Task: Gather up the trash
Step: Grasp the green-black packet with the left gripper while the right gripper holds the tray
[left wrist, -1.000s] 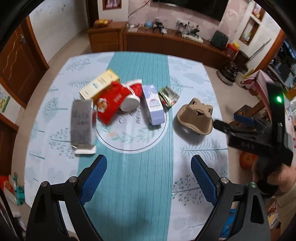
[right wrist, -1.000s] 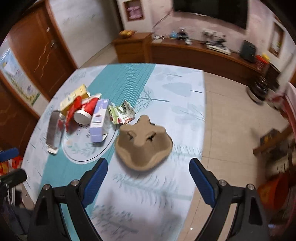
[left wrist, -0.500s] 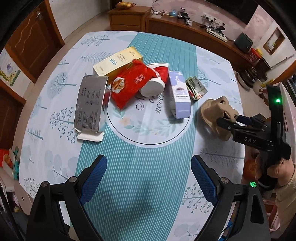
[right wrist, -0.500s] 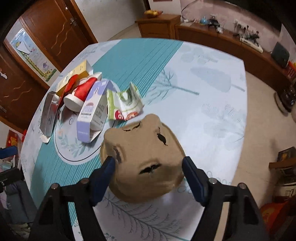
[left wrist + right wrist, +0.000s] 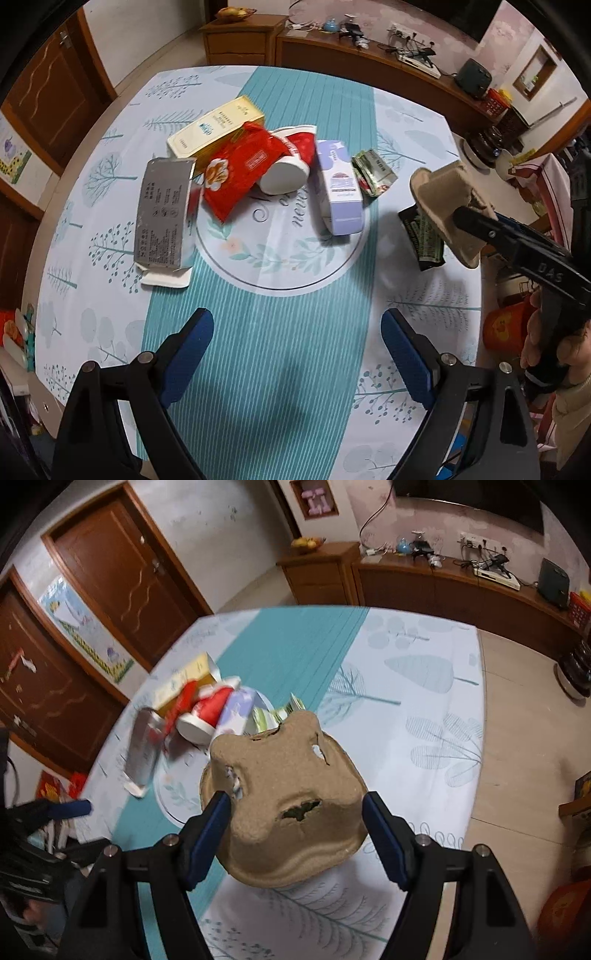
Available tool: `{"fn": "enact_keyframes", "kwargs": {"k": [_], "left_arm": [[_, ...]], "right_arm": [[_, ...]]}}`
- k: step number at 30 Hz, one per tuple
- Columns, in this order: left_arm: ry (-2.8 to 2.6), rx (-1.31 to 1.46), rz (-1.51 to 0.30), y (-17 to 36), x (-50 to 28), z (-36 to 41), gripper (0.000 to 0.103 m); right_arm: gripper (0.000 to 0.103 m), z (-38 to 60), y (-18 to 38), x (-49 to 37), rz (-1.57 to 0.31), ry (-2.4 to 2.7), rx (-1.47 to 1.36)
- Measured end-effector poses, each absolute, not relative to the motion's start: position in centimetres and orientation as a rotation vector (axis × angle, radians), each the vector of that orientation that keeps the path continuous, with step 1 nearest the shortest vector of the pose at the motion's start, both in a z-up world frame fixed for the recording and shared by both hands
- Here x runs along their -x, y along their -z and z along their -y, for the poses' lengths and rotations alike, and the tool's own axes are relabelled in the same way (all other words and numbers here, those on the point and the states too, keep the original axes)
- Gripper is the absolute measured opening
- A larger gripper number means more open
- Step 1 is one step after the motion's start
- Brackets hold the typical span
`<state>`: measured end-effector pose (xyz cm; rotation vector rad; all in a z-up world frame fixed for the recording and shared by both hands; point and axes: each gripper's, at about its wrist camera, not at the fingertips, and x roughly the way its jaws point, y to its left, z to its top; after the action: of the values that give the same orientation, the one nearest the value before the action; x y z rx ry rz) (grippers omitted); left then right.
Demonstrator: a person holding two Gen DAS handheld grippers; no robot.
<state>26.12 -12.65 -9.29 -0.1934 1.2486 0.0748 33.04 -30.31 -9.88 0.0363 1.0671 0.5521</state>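
Note:
My right gripper is shut on a brown pulp cup holder and holds it lifted above the table; the holder also shows at the right of the left wrist view. A dark green wrapper lies where it sat. My left gripper is open and empty over the near part of the table. The trash pile at the centre holds a grey box, a yellow box, a red bag, a red-and-white cup, a lilac carton and a green packet.
The round table has a teal and white cloth. A wooden cabinet stands along the far wall. An orange bin stands on the floor at the right of the table. Brown doors are on the left.
My right gripper has closed on the cup holder and lifted it off the table, uncovering the dark wrapper. My left gripper has moved nearer to the pile.

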Motion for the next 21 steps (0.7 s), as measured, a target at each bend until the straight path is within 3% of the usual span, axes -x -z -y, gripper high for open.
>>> {"fn": "enact_keyframes", "kwargs": {"k": [9,21], "left_arm": [[0.031,0.174,-1.241,8.9,-28.4,15.9,0.091],[0.154,0.203,-1.305,11.7,-34.9,23.2,0.089]], "right_arm": [[0.073,33.7,7.5,-31.7,-0.981,-0.446,-0.153],[0.073,40.5,10.2,-31.6,-0.984,-0.259,-0.277]]}}
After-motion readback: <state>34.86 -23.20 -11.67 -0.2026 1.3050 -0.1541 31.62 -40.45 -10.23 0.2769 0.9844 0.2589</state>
